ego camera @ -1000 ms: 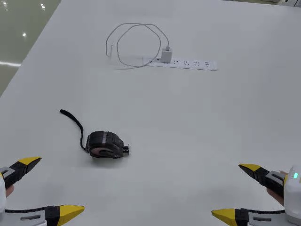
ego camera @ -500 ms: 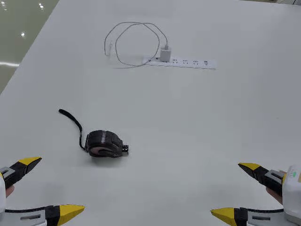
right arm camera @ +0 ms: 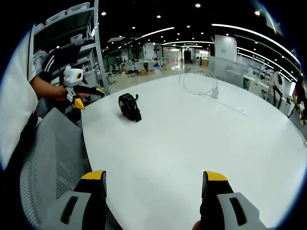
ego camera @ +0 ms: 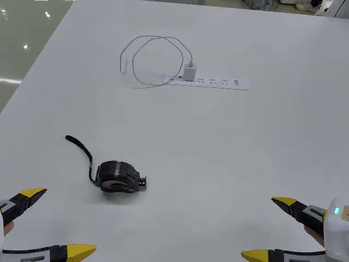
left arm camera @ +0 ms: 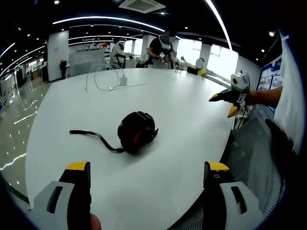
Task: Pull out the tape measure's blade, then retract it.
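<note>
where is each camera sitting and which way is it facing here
Head view: on the person's head, looking forward and down at the table, tape measure and power strip; left gripper and right gripper at bottom corners.
Left gripper view: on the left gripper, facing the tape measure; right gripper and an arm enter from right.
Right gripper view: on the right gripper, facing the tape measure from the other side; left gripper at left.
Shared: all see the tape measure.

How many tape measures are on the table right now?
1. The tape measure lies on the white table, toward its near left, just ahead of the left gripper. None seems hidden.
</note>
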